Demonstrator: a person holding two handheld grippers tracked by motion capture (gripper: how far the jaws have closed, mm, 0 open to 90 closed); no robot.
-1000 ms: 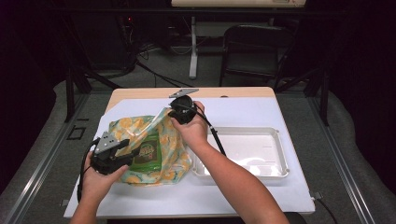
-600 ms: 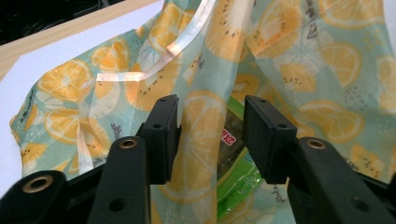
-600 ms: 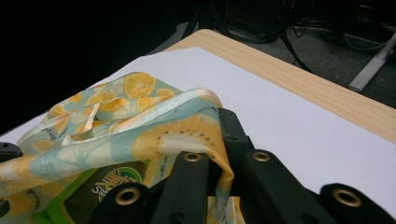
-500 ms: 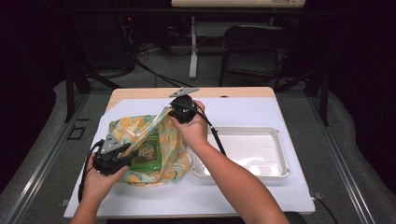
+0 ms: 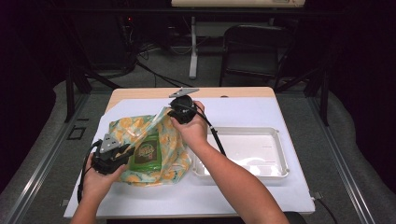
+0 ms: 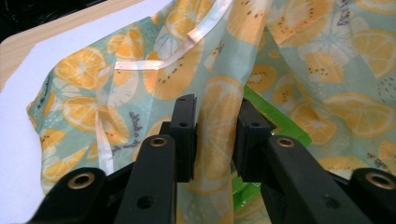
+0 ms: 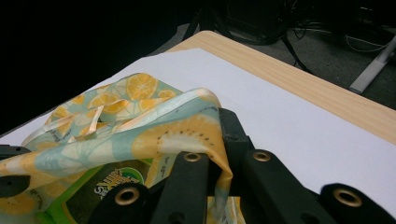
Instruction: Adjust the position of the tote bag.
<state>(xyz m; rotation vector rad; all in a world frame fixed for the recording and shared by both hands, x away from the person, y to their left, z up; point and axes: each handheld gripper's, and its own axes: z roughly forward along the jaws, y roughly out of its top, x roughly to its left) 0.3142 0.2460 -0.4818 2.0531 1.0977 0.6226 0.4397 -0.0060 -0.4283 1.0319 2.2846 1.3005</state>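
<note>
Left hand-held gripper point(image 6: 212, 135) just closing on bag point(image 5: 154, 149) fabric at seven o'clock, right hand-held gripper point(image 7: 219, 158) clamped on rim at one o'clock, likely spreading mouth over green packet point(image 5: 147, 151).

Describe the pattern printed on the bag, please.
The bag has orange citrus slices printed on pale green; the left gripper view shows it best.

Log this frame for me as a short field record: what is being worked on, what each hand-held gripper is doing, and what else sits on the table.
work item: fruit-print bag lying on the white mat
contents: green packet inside the bag
right hand-held gripper: shut on the bag's rim, lifting it so the mouth stays open
left hand-held gripper: jaws have just been closing, a fold of bag fabric between them, pads not yet pressing
also on table: white tray, to the right of the bag
</note>
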